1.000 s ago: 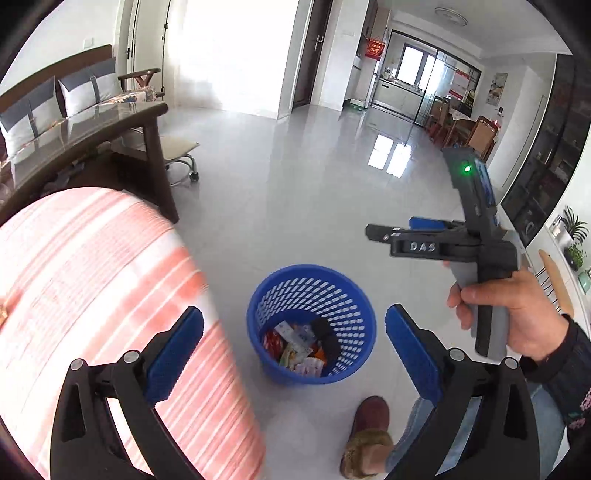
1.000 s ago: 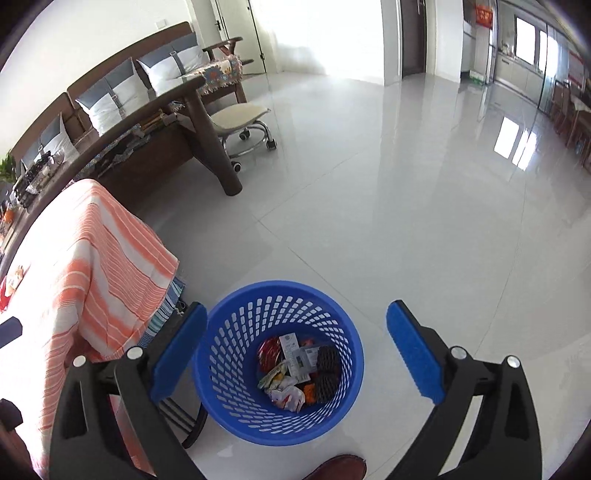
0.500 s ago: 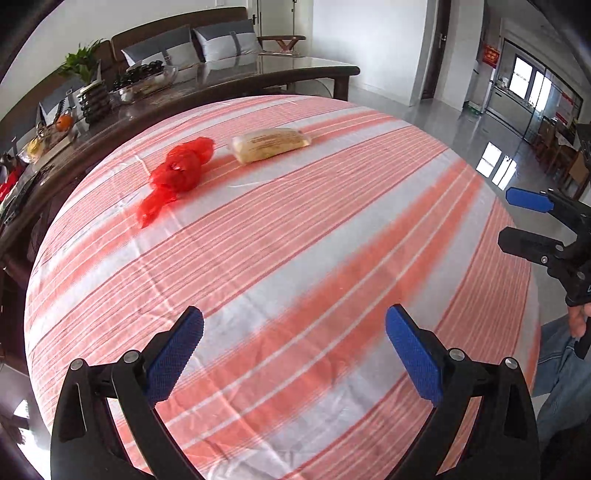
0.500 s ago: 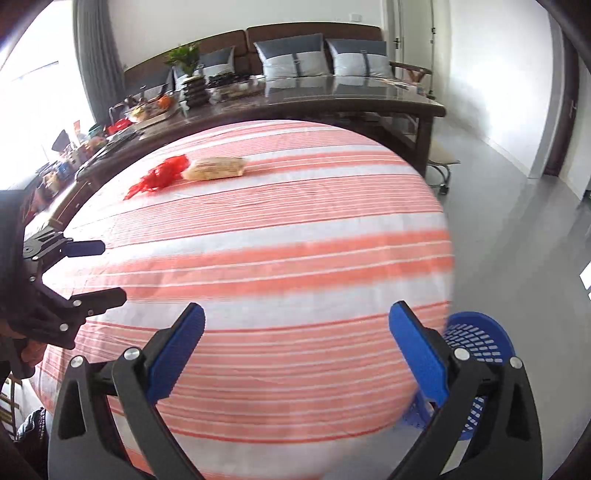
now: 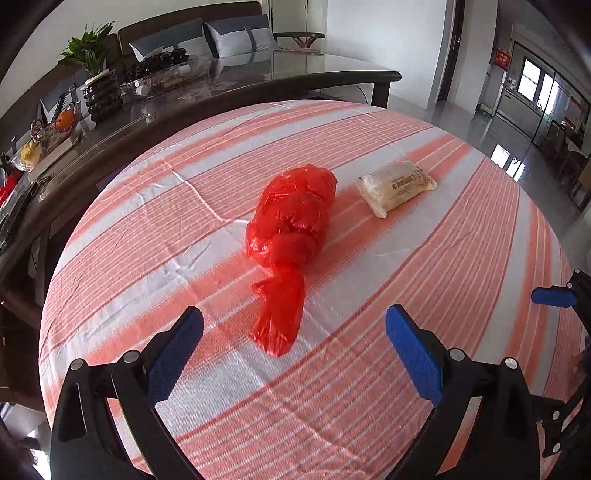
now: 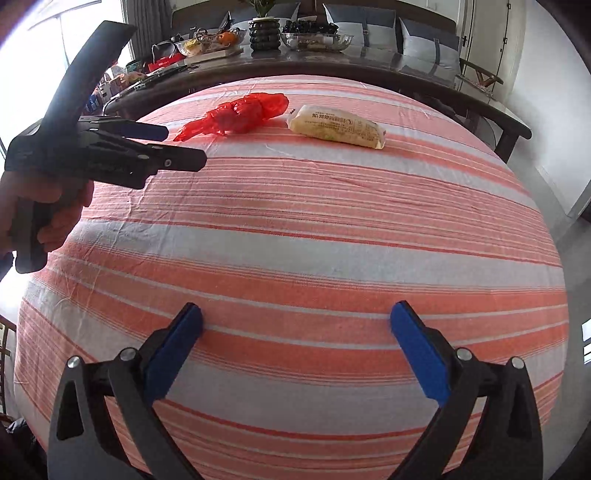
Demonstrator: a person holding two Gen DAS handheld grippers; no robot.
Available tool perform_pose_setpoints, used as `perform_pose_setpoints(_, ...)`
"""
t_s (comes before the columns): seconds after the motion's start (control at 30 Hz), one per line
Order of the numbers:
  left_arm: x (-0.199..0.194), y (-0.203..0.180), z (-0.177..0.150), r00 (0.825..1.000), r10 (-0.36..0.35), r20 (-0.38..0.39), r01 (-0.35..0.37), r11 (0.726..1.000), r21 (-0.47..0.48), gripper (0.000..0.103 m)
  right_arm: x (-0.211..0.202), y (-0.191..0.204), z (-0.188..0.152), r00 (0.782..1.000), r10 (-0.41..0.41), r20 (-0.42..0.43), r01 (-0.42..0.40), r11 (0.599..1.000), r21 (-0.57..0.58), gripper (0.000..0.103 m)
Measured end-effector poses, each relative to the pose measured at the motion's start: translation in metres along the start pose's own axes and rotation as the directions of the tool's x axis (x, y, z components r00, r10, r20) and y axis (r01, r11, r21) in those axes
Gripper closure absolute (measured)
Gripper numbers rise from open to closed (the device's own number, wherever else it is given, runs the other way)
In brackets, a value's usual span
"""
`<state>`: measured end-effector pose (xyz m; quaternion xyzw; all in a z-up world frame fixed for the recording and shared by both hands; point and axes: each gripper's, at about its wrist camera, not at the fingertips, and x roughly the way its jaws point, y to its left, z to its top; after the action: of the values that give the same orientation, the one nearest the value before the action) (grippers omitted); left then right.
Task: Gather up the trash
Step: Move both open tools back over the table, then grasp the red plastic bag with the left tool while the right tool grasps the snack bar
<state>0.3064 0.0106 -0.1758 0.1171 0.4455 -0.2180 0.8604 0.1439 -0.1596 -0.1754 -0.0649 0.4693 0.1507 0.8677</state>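
A knotted red plastic bag point(image 5: 291, 221) lies on the orange-and-white striped tablecloth point(image 5: 184, 221), its tail pointing toward me. My left gripper point(image 5: 293, 350) hovers open just short of that tail, nothing between its blue pads. To the bag's right rests a pale sealed food packet point(image 5: 397, 184). In the right wrist view the red bag point(image 6: 236, 114) and the packet point(image 6: 336, 125) lie at the table's far side. My right gripper point(image 6: 295, 343) stands open and empty over the near part of the cloth point(image 6: 295, 229). The left gripper point(image 6: 162, 147) shows there from the side, a hand holding it.
Behind the striped table runs a dark glass-topped table point(image 5: 240, 85) with a potted plant point(image 5: 96, 74), glass bowls and fruit. A sofa with grey cushions point(image 5: 236, 33) lines the wall. Glossy floor point(image 5: 517, 147) opens to the right. The right gripper's blue tip point(image 5: 554, 297) shows at the edge.
Both grippers have moved in over the striped table. The left one has closed on the red bag, which is now much nearer. Both stay open.
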Motion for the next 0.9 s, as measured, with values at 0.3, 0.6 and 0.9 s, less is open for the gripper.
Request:
perform_pose_setpoints(0.3, 0.034, -0.001, 0.036, 1.000, -0.006, -0.007, 0.007, 0.997, 0.081, 0.034, -0.001, -0.001, 0.000, 1.000, 0.000, 0.000, 0.000, 1.000, 0.000, 0.005)
perform_pose_setpoints(0.6, -0.005, 0.034, 0.001, 1.000, 0.011, 0.026, -0.008, 0.996, -0.087, 0.060, 0.004, -0.007, 0.027, 0.998, 0.066, -0.007, -0.064, 0.990, 0.122, 0.009)
perform_pose_setpoints(0.9, -0.055, 0.071, -0.048, 0.997, 0.037, 0.069, -0.023, 0.980, -0.196, 0.060, 0.074, -0.044, 0.130, 0.990, 0.137, 0.024, -0.124, 0.796, 0.592, 0.035)
